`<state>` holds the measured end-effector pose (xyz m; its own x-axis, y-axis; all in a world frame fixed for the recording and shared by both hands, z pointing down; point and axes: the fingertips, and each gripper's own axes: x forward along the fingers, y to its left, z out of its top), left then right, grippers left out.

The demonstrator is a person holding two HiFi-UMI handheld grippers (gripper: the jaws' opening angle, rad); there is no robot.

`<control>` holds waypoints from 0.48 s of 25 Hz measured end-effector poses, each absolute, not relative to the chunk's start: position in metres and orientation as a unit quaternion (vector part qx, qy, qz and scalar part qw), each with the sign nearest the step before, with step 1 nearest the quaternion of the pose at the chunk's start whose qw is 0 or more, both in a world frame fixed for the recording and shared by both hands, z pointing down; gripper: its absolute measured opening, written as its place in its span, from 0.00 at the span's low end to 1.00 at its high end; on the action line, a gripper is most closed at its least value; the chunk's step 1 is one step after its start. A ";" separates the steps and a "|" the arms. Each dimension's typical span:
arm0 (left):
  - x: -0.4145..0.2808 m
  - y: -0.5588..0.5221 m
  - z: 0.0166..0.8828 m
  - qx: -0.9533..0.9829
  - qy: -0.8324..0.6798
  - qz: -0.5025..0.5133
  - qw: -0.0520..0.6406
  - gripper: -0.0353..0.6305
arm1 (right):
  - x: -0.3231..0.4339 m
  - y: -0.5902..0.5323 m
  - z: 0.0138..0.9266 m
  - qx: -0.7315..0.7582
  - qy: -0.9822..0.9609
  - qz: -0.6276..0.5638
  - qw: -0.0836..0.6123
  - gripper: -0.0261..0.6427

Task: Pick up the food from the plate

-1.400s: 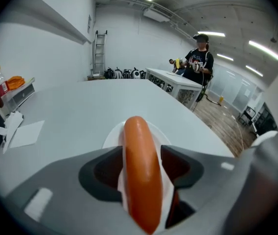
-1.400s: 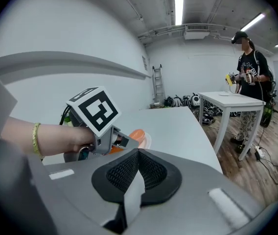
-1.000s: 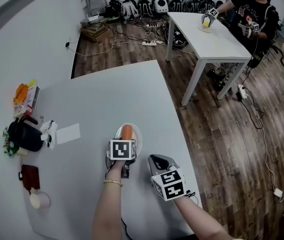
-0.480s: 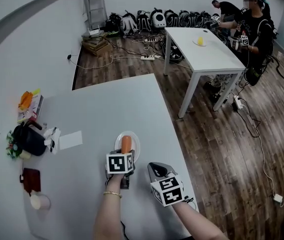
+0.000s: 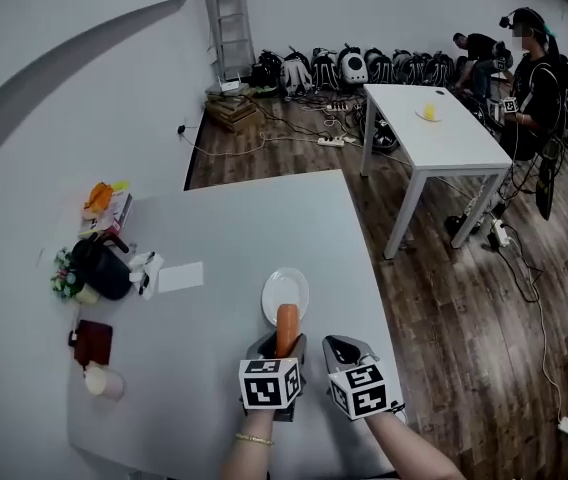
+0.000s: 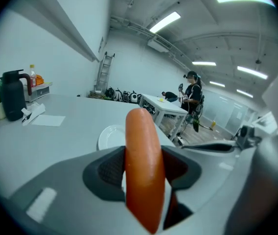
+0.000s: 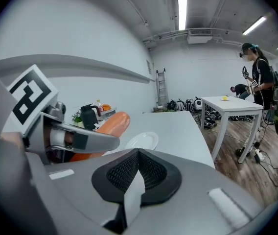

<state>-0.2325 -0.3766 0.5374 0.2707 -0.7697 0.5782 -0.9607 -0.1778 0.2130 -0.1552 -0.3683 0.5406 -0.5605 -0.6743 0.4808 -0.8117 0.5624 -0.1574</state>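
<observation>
The grey table [image 5: 224, 228] fills most of the head view, with the plate [image 5: 282, 286] lying toward its right edge. Far beyond the plate stands a white table [image 5: 444, 138], and a person [image 5: 539, 88] stands at its far side. Well left of the plate are a black jug [image 5: 99, 266] and a sheet of paper [image 5: 181, 276]. Nearer the camera on that side are a dark flat thing [image 5: 94, 340] and a cup [image 5: 104, 380].

The left gripper [image 5: 282, 348] sits just on the near side of the plate, and the right gripper [image 5: 344, 348] just right of it, apart from it.

From the head, the sausage [image 5: 286, 330] points away from the camera, and its far tip overlaps the plate's near rim. That view cannot tell whether the tip touches the rim. The left gripper view shows the sausage clamped between the two dark pads, one pressing on each side. The plate lies bare on the table beyond it, clear of the sausage.

The right gripper view shows its own ribbed pads pressed together with nothing between them, which the head view does not show. It also shows the sausage in the left gripper from the side, raised above the table, with the plate past it.
</observation>
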 end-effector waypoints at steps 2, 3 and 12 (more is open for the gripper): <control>-0.231 -0.358 0.522 0.747 -0.588 0.148 0.272 0.37 | -0.150 -0.362 0.535 0.427 -0.867 0.182 0.180 0.04; -0.230 -0.349 0.515 0.746 -0.594 0.136 0.269 0.37 | -0.147 -0.359 0.532 0.426 -0.869 0.180 0.178 0.04; -0.225 -0.282 0.462 0.736 -0.631 0.062 0.235 0.37 | -0.126 -0.317 0.497 0.391 -0.893 0.169 0.142 0.04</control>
<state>-0.2252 -0.2817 0.4616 0.1952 -0.9006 0.3884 -0.9589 -0.0922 0.2683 -0.1265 -0.3175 0.4967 -0.6537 -0.6513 0.3853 -0.7470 0.6367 -0.1913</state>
